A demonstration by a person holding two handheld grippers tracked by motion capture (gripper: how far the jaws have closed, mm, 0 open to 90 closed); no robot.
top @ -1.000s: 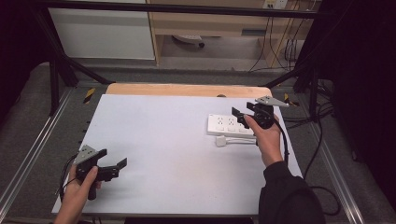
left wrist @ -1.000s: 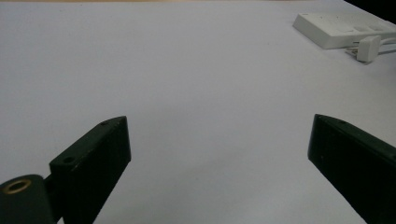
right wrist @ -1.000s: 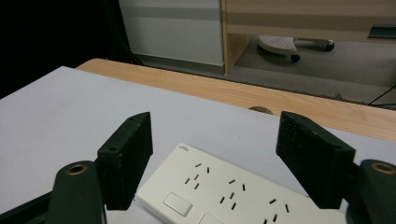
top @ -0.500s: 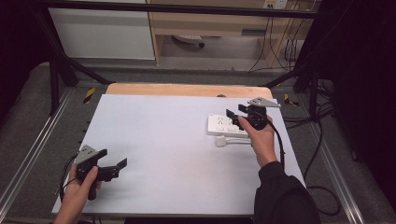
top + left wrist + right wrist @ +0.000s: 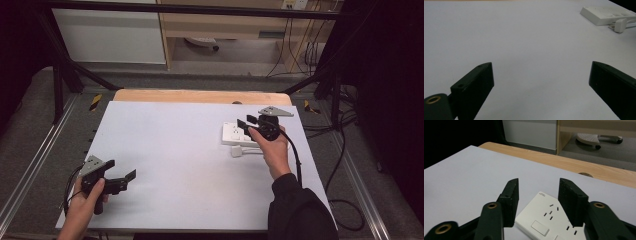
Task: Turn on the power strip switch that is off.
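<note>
High view: my right gripper point(image 5: 248, 121) hovers over the power strip point(image 5: 235, 134) near the tabletop's point(image 5: 175, 150) right edge, plug point(image 5: 239, 151) just beside it.

Left gripper view: my left gripper point(image 5: 541, 82) spread wide, empty.

Right gripper view: jaws spread above the strip.

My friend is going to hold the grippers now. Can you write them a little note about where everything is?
Left hand-held gripper: open, low over bare white table, near corner.
Right hand-held gripper: open, hovering just above the white power strip, gripping nothing.
The white plug lies loose on the table beside the strip, on its near side, prongs not in any socket.
Done: nothing grasped yet.
Left: probably pick up the plug, steady the strip, push the plug in.
</note>
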